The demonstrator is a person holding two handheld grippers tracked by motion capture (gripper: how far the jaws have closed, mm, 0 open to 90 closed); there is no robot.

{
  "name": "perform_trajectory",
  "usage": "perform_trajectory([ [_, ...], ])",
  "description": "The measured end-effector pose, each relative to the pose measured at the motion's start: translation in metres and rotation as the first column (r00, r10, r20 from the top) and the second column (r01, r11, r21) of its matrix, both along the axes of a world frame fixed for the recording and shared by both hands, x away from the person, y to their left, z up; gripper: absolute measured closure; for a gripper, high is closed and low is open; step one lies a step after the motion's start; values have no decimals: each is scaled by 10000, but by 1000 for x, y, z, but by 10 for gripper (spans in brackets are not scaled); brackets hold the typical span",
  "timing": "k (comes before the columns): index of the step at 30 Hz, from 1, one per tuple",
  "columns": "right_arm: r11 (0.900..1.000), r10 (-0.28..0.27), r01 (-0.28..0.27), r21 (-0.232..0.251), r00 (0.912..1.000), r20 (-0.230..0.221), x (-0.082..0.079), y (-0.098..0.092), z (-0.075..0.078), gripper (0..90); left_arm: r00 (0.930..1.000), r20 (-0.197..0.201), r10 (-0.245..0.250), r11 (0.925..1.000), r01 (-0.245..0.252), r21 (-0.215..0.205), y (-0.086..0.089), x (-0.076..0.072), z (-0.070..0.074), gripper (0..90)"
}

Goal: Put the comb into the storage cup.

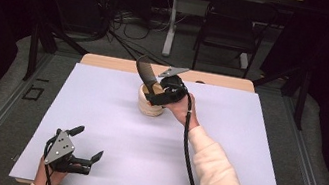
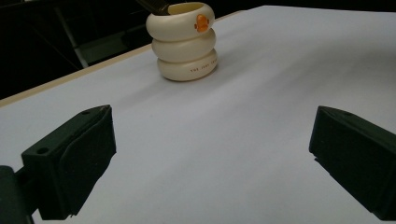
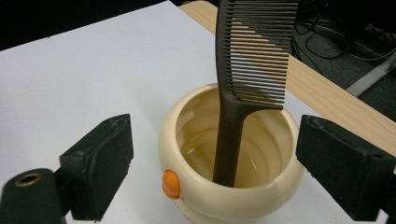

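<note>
Right tool point(image 3: 212, 163) gapes wide above comb point(image 3: 252, 60) standing in cream holder point(image 3: 187, 196).

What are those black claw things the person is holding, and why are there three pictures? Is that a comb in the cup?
The claws are grippers, tools that a person squeezes to pinch things. One picture is taken from high above the table. There you see the left gripper near the front edge and the right gripper by the cream cup. The other two pictures come from little cameras riding on each gripper, so the two black blocks at the bottom are that gripper's own jaws. Yes, that is a dark comb. It stands handle down inside the cup, teeth up, leaning on the rim. Both grippers are open and hold nothing; the right one's jaws stand on either side of the cup without touching it.
</note>
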State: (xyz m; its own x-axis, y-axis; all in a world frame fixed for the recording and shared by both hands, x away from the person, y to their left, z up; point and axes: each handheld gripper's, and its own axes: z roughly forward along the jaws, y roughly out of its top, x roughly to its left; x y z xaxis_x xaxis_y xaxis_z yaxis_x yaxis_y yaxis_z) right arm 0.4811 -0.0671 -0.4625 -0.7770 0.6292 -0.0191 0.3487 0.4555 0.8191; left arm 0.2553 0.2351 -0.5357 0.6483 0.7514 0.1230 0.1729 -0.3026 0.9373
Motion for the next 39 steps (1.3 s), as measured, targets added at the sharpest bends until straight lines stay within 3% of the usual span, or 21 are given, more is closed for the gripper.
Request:
perform_trajectory([
  [11, 9998, 207, -210, -75, 9992, -352, -15, -16, 5, 0, 10000, 7, 15, 10000, -15, 4, 1, -1, 0, 7],
  [18, 9992, 369, -377, -147, 9979, -526, -27, -29, 2, 0, 10000, 0, 10, 10000, -10, 19, 0, 0, 0, 7],
  [27, 9993, 366, -362, 96, 9978, -552, -44, -48, -3, 0, 10000, -20, 3, 10000, -3, 57, 0, 0, 0, 7],
  [39, 9993, 341, -354, -155, 9963, -785, -65, -70, -13, 0, 10000, 18, -22, 10000, 22, 45, 0, 0, 0, 7],
])
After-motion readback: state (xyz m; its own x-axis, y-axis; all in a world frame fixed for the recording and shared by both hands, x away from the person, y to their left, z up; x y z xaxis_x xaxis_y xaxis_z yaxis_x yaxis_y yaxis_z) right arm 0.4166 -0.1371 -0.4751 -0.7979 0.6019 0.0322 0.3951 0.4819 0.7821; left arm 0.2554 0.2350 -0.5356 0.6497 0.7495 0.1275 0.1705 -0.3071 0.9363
